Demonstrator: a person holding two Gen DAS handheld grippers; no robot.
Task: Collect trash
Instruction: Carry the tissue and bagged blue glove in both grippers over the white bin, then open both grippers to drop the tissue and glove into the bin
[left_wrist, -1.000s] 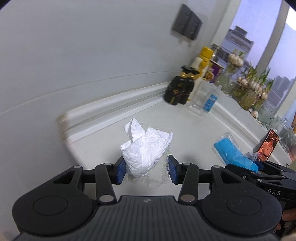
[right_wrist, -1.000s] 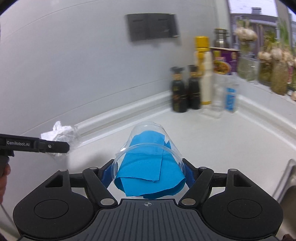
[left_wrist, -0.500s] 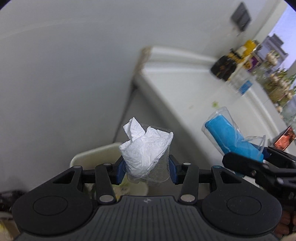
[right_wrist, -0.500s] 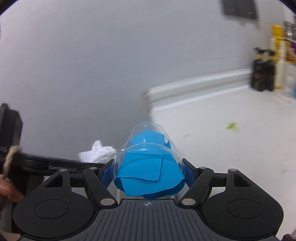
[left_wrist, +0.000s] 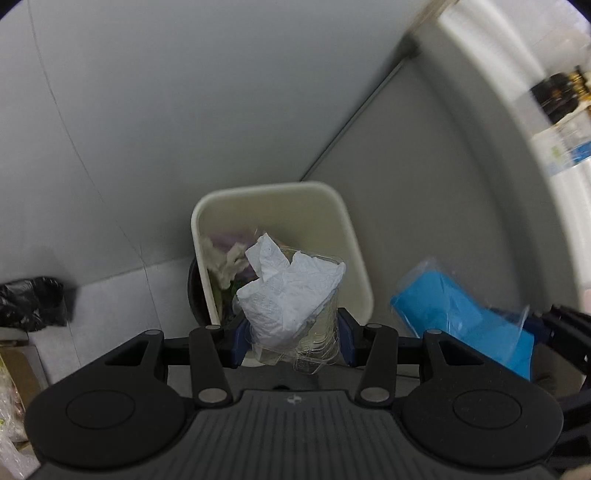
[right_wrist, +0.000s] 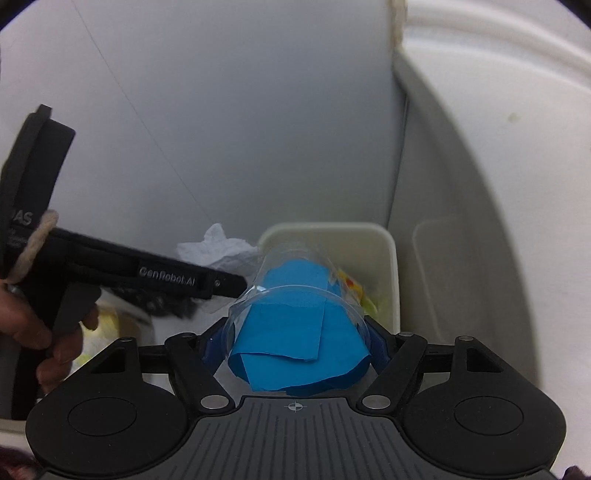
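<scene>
Clear plastic cups, both held over the bin (left_wrist: 354, 243): the left gripper (left_wrist: 291, 332) clamps the tissue cup (left_wrist: 295, 295), and the right gripper (right_wrist: 299, 343) clamps the blue cup (right_wrist: 295, 317), at three o'clock of it. Centre each above the opening, then release low so neither catches the rim.

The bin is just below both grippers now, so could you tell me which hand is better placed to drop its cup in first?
Left, probably. The left gripper holds its tissue-stuffed cup directly over the open bin. In the right wrist view the right gripper holds its blue-paper cup over the bin's near edge.
</scene>
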